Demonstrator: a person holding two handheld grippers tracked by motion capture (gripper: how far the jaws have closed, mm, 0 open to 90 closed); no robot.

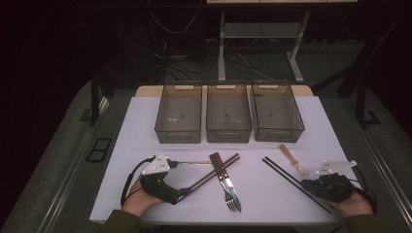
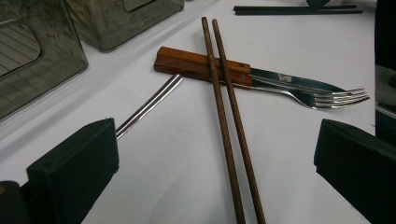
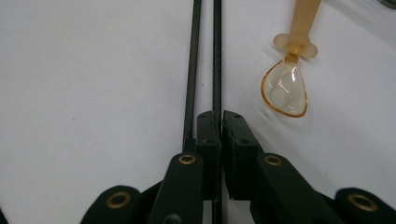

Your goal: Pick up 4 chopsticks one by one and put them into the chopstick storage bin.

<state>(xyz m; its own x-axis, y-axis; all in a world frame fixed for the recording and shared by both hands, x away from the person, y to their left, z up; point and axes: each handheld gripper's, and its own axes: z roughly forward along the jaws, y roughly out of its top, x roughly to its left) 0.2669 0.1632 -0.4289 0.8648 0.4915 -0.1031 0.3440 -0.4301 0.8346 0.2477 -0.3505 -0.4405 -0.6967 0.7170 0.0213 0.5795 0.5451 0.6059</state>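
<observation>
The black chopsticks (image 3: 204, 60) lay side by side on the white counter (image 1: 272, 194), right of centre, and the right gripper (image 3: 220, 122) sat over their near end with its fingers (image 3: 208, 140) clenched; they appeared to pinch one stick, the other lying just outside. If so, a lift could have taken a single stick and left or flicked its partner toward the amber plastic spoon (image 3: 286, 88) just beside them. The left gripper (image 2: 215, 154) hung with fingers (image 2: 74, 172) released, straddling the brown wooden chopsticks (image 2: 229, 126), which crossed the wood-handled knife and fork (image 2: 261, 81); closing there might have dragged that cutlery or rolled the round sticks apart. A metal handle (image 2: 149, 103) lay near its left finger. Three smoky bins (image 1: 229, 118) stood beyond. No brand, label or writing could be read anywhere.
</observation>
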